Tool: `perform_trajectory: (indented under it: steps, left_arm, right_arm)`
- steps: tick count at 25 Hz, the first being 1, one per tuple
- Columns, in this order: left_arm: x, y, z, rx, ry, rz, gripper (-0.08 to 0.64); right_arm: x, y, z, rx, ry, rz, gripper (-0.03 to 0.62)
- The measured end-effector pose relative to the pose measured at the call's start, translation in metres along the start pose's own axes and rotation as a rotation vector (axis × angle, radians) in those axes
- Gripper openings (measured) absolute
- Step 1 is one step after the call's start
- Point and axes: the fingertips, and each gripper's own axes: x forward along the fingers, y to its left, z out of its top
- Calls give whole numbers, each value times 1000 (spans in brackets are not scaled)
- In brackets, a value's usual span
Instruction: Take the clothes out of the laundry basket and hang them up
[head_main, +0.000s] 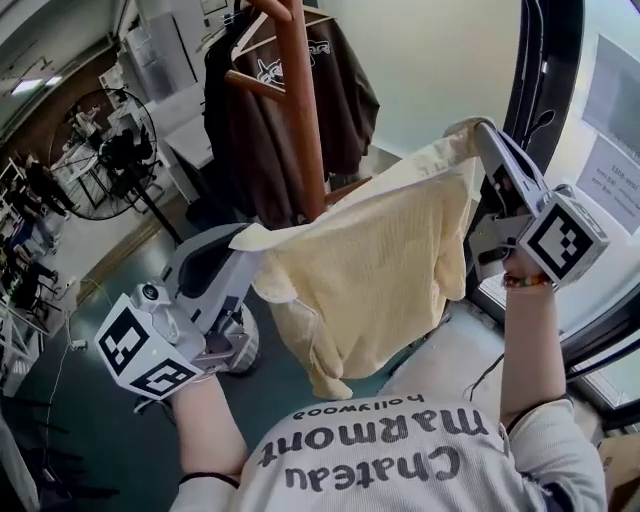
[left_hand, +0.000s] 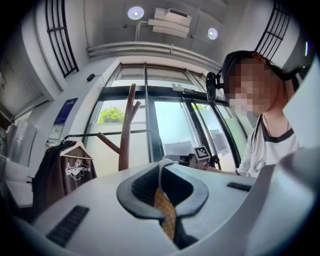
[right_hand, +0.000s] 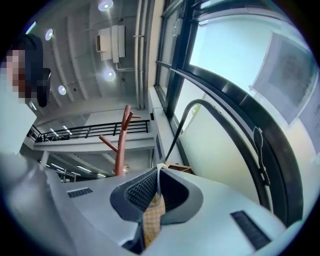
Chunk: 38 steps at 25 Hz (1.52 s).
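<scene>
Someone wears a white T-shirt (head_main: 400, 462) with dark lettering, "Chateau Marmont Hollywood", and dark trim at the neck and sleeves. A beaded bracelet (head_main: 527, 281) circles the right wrist, a thin dark band (head_main: 205, 479) the left. The left gripper (head_main: 243, 252) and right gripper (head_main: 482, 130) have pale grey shells and dark ribbed pads (left_hand: 145, 185). Each bears a black-and-white marker cube: left cube (head_main: 145, 347), right cube (head_main: 565, 238).
</scene>
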Motion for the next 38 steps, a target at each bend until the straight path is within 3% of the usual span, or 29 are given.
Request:
perform_trajectory:
  steps: [5, 10, 13, 18, 24, 28, 32, 38]
  left_arm:
    - [17, -2, -18, -47, 17, -114, 12]
    - [23, 10, -36, -87, 7, -109, 12]
    - [41, -11, -27, -62, -3, -81, 12]
    - [53, -32, -22, -28, 3, 62, 12]
    - [44, -23, -51, -129, -15, 301, 12]
    - [22, -5, -79, -177, -1, 448, 14]
    - [24, -10, -117, -196, 50, 532, 14]
    - [21, -10, -120, -299, 56, 615, 14]
  right_arm:
    - [36, -12, 17, -58, -38, -27, 32]
    - [65, -30, 11, -79, -22, -33, 32]
    - [63, -51, 27, -83, -23, -52, 32]
    - [80, -54, 34, -65, -27, 48, 32]
    - [115, -77, -40, 100, 73, 203, 32]
    - [147, -74, -98, 37, 137, 244, 32]
    - [155, -78, -166, 18, 219, 285, 32]
    - [163, -75, -219, 63, 367, 311, 32]
